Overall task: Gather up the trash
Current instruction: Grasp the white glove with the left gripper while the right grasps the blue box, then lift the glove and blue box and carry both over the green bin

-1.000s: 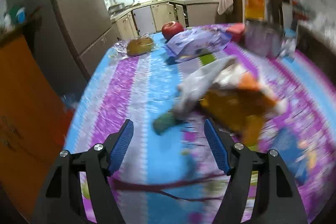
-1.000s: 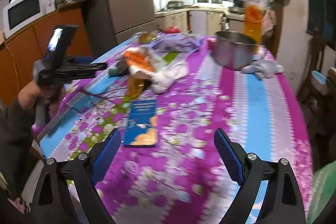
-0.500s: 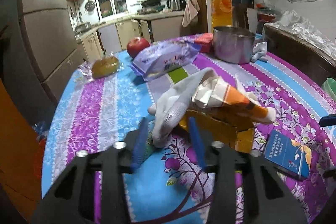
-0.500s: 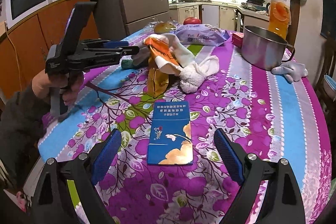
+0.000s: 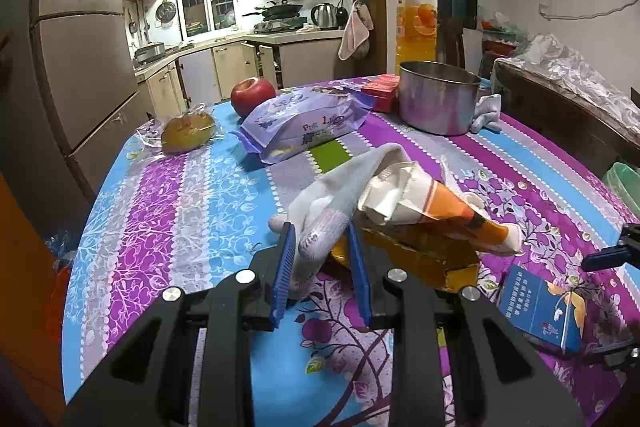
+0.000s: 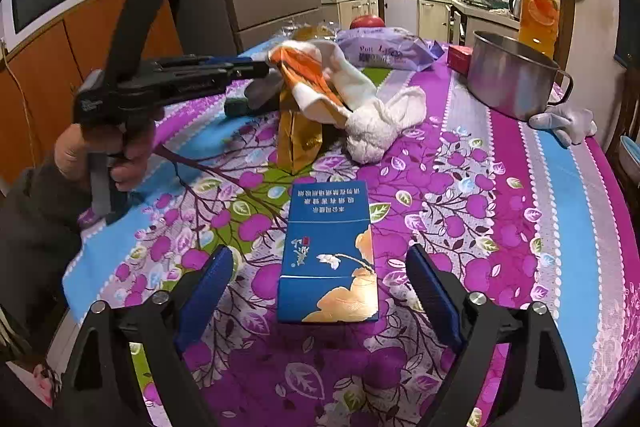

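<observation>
Floral tablecloth (image 5: 168,211) cluttered; kitchen cabinets (image 5: 224,67) behind.

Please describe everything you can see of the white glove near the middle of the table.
The white glove looks knitted, with dotted grip texture on its fingers. It lies limp and crumpled on the tablecloth, its other end bunched toward the right gripper's view. An orange-and-white wrapper rests on it, above a gold packet. The left gripper is shut on one glove finger.

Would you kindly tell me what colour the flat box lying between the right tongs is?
The flat box is blue with orange-gold flowers, clearest in the right wrist view.
</observation>
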